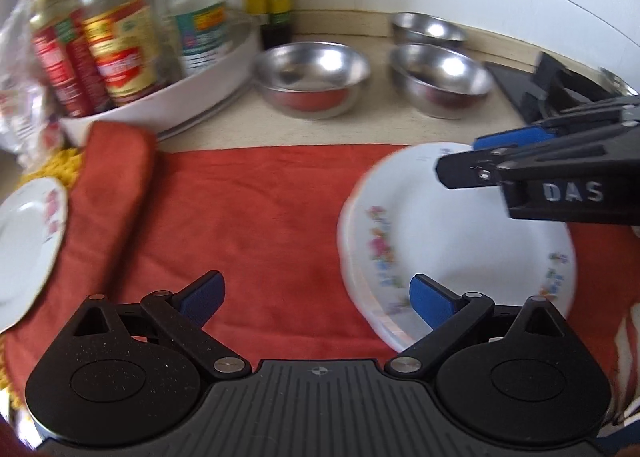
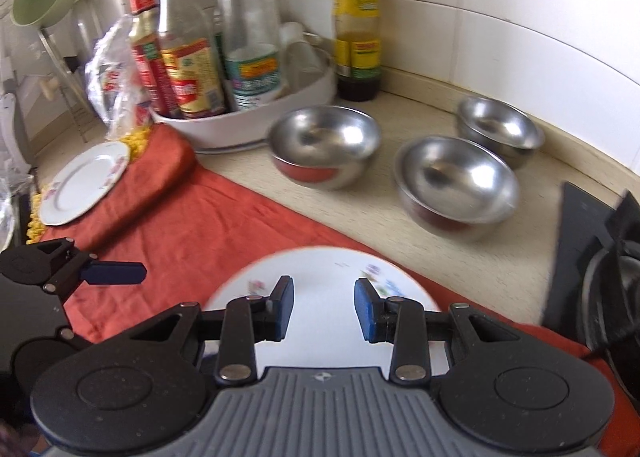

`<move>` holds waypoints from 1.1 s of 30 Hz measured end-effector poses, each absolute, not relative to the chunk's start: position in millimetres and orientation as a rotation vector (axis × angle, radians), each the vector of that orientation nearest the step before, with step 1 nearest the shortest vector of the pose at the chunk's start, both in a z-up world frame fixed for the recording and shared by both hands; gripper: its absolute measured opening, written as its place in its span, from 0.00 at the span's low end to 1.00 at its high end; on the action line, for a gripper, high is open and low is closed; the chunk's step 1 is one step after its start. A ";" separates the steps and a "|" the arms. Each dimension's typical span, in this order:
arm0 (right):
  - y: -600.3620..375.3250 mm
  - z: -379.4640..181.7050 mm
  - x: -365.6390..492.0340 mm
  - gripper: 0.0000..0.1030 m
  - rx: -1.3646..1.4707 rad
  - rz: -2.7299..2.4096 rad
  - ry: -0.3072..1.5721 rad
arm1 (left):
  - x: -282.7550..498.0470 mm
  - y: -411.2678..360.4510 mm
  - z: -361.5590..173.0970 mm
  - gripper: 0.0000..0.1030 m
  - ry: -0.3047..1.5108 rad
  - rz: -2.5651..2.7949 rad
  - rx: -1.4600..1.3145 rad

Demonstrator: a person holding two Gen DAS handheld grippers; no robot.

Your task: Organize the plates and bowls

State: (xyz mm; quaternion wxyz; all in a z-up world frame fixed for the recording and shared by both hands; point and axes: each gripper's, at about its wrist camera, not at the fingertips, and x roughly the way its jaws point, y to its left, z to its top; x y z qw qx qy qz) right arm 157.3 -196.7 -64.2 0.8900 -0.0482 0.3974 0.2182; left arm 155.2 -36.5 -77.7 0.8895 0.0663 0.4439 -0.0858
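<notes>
A stack of white floral plates (image 1: pixel 452 241) lies on the red cloth (image 1: pixel 256 225) at the right; it also shows in the right wrist view (image 2: pixel 324 273). My right gripper (image 2: pixel 324 307) is open and empty, hovering over the stack's far rim; it also shows in the left wrist view (image 1: pixel 460 161). My left gripper (image 1: pixel 316 297) is wide open and empty above the cloth, left of the stack. A single floral plate (image 1: pixel 24 249) lies at the far left, also in the right wrist view (image 2: pixel 84 183). Three steel bowls (image 2: pixel 326 145) (image 2: pixel 458 181) (image 2: pixel 500 129) stand separately on the counter behind the cloth.
A white tray (image 2: pixel 280 117) holds several sauce bottles at the back left. One bottle (image 2: pixel 357 21) stands against the tiled wall. A black stove (image 2: pixel 596 257) is at the right. A folded cloth ridge (image 1: pixel 116 193) lies beside the single plate.
</notes>
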 end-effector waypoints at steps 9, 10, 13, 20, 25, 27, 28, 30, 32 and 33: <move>-107.3 -51.6 164.6 0.34 -0.175 0.681 0.775 | 155.2 68.3 -58.6 0.98 0.901 0.139 0.085; -96.1 -50.8 166.0 0.34 -0.186 0.701 0.772 | 155.6 79.2 -57.3 0.98 0.903 0.172 0.085; -60.2 -51.1 173.4 0.34 -0.200 0.761 0.785 | 158.9 113.3 -53.2 0.99 0.912 0.257 0.078; 8.1 -62.9 202.4 0.34 -0.173 0.834 0.873 | 176.3 179.7 -53.5 0.99 0.937 0.375 0.063; 44.7 -72.7 219.6 0.34 -0.157 0.855 0.915 | 190.2 217.8 -53.8 0.99 0.952 0.394 0.037; 57.7 -76.9 226.2 0.34 -0.149 0.868 0.936 | 198.9 228.8 -55.5 0.99 0.965 0.386 0.033; 63.6 -79.3 228.9 0.34 -0.147 0.870 0.947 | 202.5 233.0 -57.2 0.99 0.971 0.382 0.034; 74.5 -83.5 235.4 0.34 -0.146 0.871 0.964 | 209.6 239.7 -62.4 0.99 0.987 0.377 0.029; 83.9 -87.5 239.9 0.34 -0.142 0.873 0.980 | 216.9 246.6 -67.2 0.99 1.002 0.366 0.018; 88.6 -89.5 242.1 0.34 -0.144 0.871 0.989 | 219.6 248.8 -69.5 1.00 1.006 0.364 0.007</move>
